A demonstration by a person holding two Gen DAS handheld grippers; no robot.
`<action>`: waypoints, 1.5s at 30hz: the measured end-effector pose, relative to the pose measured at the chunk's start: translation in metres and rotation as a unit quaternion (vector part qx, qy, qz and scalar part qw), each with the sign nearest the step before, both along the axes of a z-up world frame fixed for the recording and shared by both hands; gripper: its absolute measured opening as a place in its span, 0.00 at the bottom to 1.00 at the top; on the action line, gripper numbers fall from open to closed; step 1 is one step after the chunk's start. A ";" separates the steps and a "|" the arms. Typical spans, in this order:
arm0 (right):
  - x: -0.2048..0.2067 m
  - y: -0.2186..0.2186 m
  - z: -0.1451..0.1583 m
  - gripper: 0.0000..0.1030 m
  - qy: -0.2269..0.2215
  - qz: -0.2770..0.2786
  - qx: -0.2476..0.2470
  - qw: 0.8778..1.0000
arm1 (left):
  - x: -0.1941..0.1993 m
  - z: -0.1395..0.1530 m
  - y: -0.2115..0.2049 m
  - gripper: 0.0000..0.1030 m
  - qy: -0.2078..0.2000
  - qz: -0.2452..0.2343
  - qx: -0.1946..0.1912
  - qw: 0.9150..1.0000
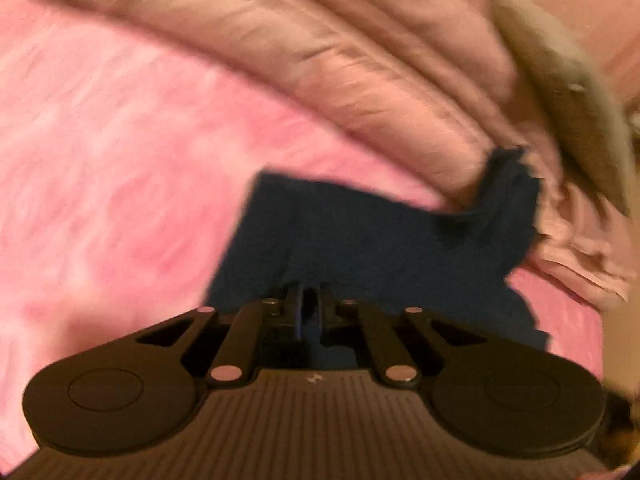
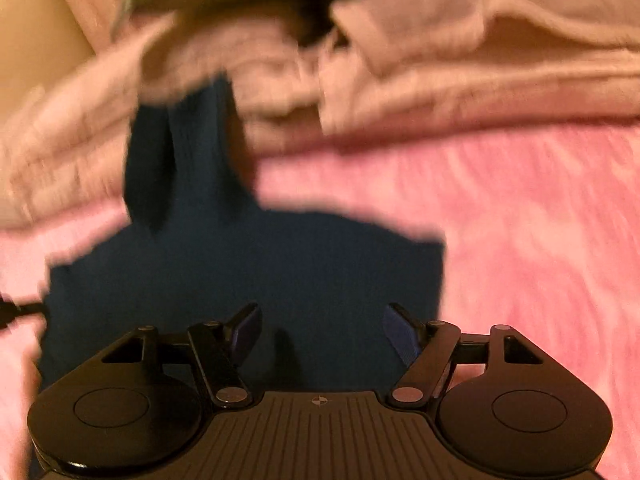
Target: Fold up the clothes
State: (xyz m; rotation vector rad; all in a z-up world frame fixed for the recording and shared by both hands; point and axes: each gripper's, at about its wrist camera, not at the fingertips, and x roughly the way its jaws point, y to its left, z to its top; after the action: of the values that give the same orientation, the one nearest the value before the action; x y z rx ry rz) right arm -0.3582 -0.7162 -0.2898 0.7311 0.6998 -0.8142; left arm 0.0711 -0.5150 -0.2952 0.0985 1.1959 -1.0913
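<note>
The left hand-held gripper (image 1: 308, 300) is pinched closed on the blue garment (image 1: 360, 236), which lies on the pink blanket (image 1: 120, 160); the right hand-held gripper (image 2: 322, 332) gapes empty above it

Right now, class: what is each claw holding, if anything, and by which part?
The left claw is shut on the near edge of the dark blue garment. The right claw is open above the same garment and holds nothing.
</note>
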 end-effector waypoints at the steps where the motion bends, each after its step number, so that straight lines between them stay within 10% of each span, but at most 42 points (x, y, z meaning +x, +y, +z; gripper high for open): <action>1: 0.006 -0.013 0.005 0.70 -0.019 0.000 -0.004 1.000 | -0.004 0.004 -0.019 0.04 0.002 -0.019 -0.013 1.000; 5: 0.056 -0.068 0.014 0.66 -0.081 0.018 -0.017 0.996 | -0.019 0.020 -0.093 0.24 0.011 -0.093 -0.067 0.993; 11: 0.119 -0.123 0.001 0.59 -0.126 0.040 0.004 0.991 | -0.041 0.025 -0.192 0.28 0.011 -0.148 -0.107 0.983; 16: 0.125 -0.133 -0.014 0.06 -0.144 0.062 0.017 0.988 | -0.041 0.007 -0.223 0.04 0.011 -0.165 -0.108 0.980; 23: 0.069 -0.061 0.003 0.06 -0.175 0.110 -0.039 0.978 | -0.021 0.016 -0.122 0.04 0.036 -0.158 -0.209 0.964; 27: 0.040 0.006 0.004 0.07 -0.131 0.187 -0.055 0.972 | -0.045 0.002 -0.056 0.06 0.038 -0.202 -0.155 0.966; 29: 0.039 0.039 -0.017 0.07 -0.040 0.229 -0.029 0.972 | -0.059 -0.015 -0.031 0.07 0.028 -0.214 -0.088 0.972; 33: 0.028 0.074 -0.035 0.52 0.074 0.232 -0.021 0.970 | -0.070 -0.017 0.004 0.05 -0.002 -0.229 -0.036 0.973; 40: 0.048 0.066 0.011 0.52 -0.029 0.130 -0.043 0.990 | -0.068 0.026 -0.017 0.06 -0.021 -0.179 -0.135 0.974; 45: 0.108 0.085 -0.029 0.52 0.027 0.152 -0.046 0.987 | -0.109 -0.012 -0.037 0.06 -0.066 -0.230 -0.061 0.969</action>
State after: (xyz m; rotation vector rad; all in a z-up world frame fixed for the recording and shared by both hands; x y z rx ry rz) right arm -0.2503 -0.6315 -0.3183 0.5038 0.7949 -0.5841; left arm -0.0377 -0.5521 -0.3071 0.3613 1.0053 -1.5363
